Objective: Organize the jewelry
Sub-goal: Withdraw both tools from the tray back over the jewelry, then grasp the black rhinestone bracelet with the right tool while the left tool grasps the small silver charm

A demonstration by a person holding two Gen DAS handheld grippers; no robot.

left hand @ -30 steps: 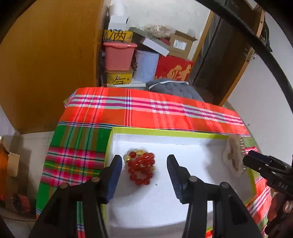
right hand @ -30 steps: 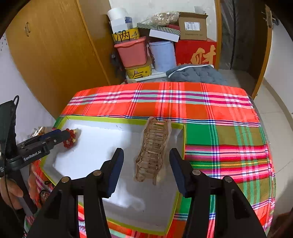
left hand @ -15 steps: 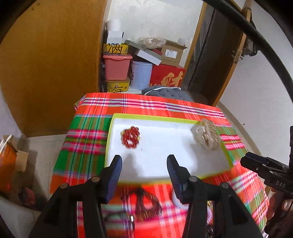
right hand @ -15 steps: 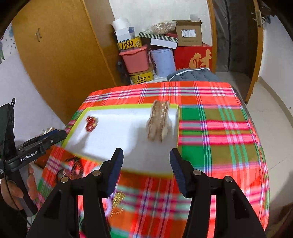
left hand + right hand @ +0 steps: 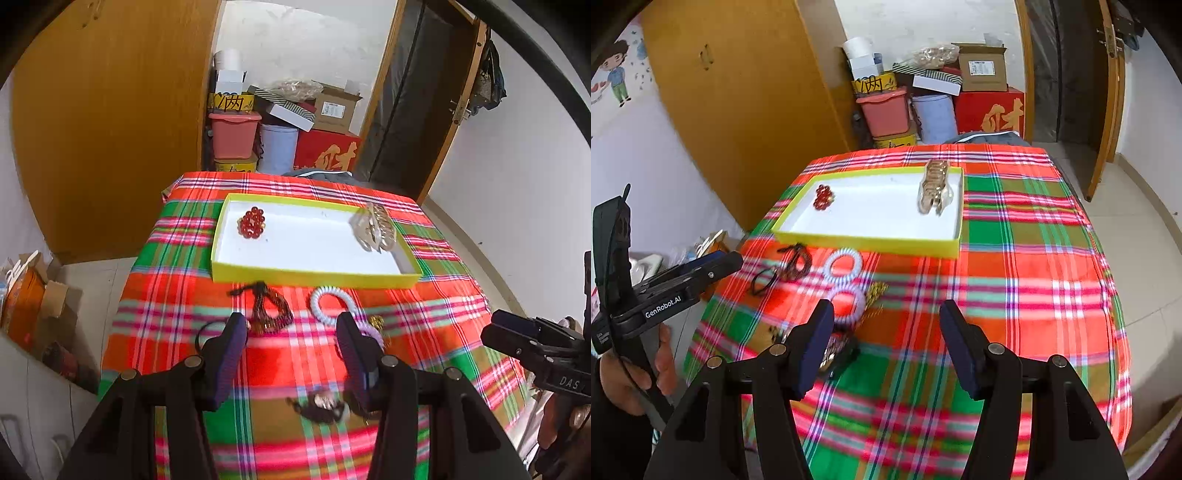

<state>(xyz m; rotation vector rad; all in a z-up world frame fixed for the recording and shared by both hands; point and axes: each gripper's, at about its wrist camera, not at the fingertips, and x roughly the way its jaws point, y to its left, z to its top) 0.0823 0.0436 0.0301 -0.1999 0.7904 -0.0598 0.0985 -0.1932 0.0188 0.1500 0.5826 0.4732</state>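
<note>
On the far left of the right wrist view a hand (image 5: 631,373) grips the left tool (image 5: 713,264), which hangs over the left edge of the tabletop (image 5: 1015,266) with its plaid cloth. In its own view the left tool (image 5: 291,345) has its jaws well apart with nothing between them, above the near half of the cloth. Just ahead of it lie a thin black hair tie (image 5: 207,332), a dark beaded loop (image 5: 269,308), a white coil tie (image 5: 328,304), a lilac coil tie (image 5: 371,334) and a small gold piece (image 5: 376,321), all on the cloth and outside the tray (image 5: 314,274); a dark brown piece (image 5: 321,406) lies nearer still, between the tool's arms. The yellow-rimmed white tray sits on the far half of the tabletop, holding a red bead bracelet (image 5: 252,222) near its left end and a clear hair claw (image 5: 373,229) at its right end, the two well apart. The right tool (image 5: 886,332) is open and empty too, its jaws having just been widening, and it hangs over bare cloth to the right of the loose pieces, its left finger (image 5: 816,343) overlapping a blurred gold and dark item (image 5: 836,354). Behind the tabletop stand a wooden wardrobe (image 5: 738,92), stacked tubs and boxes (image 5: 923,96), and an open door (image 5: 1108,92).
</note>
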